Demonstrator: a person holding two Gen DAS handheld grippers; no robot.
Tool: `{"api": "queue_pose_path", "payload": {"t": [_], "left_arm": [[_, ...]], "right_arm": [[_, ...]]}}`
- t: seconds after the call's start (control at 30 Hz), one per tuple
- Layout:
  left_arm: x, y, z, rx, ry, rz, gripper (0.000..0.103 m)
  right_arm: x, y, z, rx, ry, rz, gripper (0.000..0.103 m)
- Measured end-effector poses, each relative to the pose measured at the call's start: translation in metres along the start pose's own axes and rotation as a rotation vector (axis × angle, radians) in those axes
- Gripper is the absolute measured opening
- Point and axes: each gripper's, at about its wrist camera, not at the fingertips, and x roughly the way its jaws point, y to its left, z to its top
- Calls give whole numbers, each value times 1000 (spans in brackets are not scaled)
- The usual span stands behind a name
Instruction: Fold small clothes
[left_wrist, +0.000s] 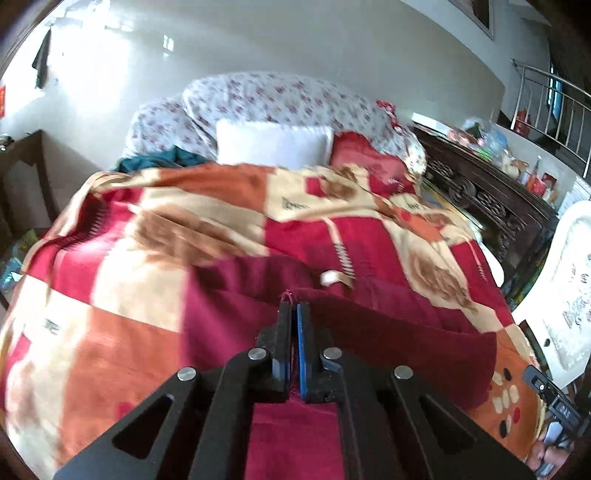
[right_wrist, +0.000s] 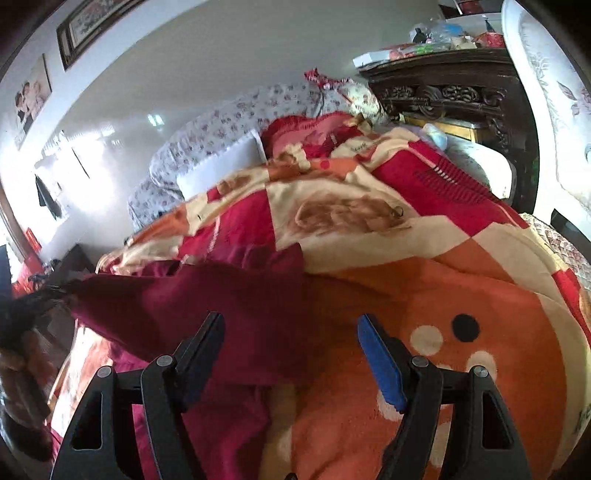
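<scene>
In the left wrist view, the left gripper (left_wrist: 294, 308) at lower centre was pinched tight on an edge of the dark red garment (left_wrist: 388, 332), which spread across the patterned blanket (left_wrist: 147, 240).

In the right wrist view, the right gripper (right_wrist: 291, 325) stood wide, holding nothing; the garment (right_wrist: 221, 295) lay under its left finger (right_wrist: 207, 339), stretching to mid-left.

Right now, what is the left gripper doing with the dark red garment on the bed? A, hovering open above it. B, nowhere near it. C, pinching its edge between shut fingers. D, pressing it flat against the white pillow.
C: in the left wrist view the left gripper has its fingers closed together with a fold of the dark red garment caught between them, above the patterned blanket.
</scene>
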Motion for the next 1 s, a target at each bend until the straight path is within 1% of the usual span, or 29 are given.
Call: {"api": "queue_pose_path", "payload": {"t": [0.07, 0.13, 0.17, 0.2, 0.3, 0.33, 0.4, 0.47, 0.5, 0.53, 0.57, 0.6, 0.67, 0.7, 0.77, 0.83, 0.93, 1.0], "left_arm": [[-6, 19, -4, -2, -5, 48, 3], [-1, 36, -13, -24, 27, 57, 3], [7, 47, -23, -43, 65, 68, 3], [12, 53, -32, -48, 86, 80, 3], [30, 63, -54, -55, 148, 99, 3], [36, 65, -61, -63, 166, 98, 3], [36, 66, -68, -62, 172, 104, 3], [36, 62, -69, -51, 162, 113, 3], [35, 61, -68, -47, 157, 113, 3], [33, 59, -66, -39, 147, 114, 3], [29, 57, -63, -27, 131, 115, 3], [27, 56, -61, -22, 121, 113, 3], [17, 56, -51, -10, 75, 100, 3], [13, 56, -45, -10, 50, 89, 3], [5, 57, -36, -12, 1, 77, 3], [6, 56, -32, -5, -15, 86, 3], [33, 57, -41, 0, 40, 105, 3], [64, 62, -52, -14, 121, 127, 3]], "right_arm": [[13, 4, 1, -33, 30, -20, 79], [23, 5, 3, -39, 45, -26, 79], [27, 5, 5, -32, 48, -22, 79], [33, 4, 10, -22, 53, -18, 79], [52, 5, 29, -4, 68, -9, 79], [61, 6, 37, 2, 76, -6, 82], [89, 7, 52, 9, 124, -12, 85], [114, 3, 60, 42, 170, -6, 85], [124, 3, 62, 48, 187, 14, 77], [133, 5, 64, 31, 198, 35, 32], [137, 8, 65, 0, 207, 33, 8], [138, 14, 66, -44, 207, 14, 8], [128, 19, 68, -86, 162, 34, 8], [118, 21, 71, -98, 121, 41, 8], [108, 17, 72, -83, 78, 43, 8], [105, 11, 71, -59, 46, 35, 8], [122, -1, 64, 5, 67, 11, 8], [141, -6, 59, 32, 116, -6, 8]]}}
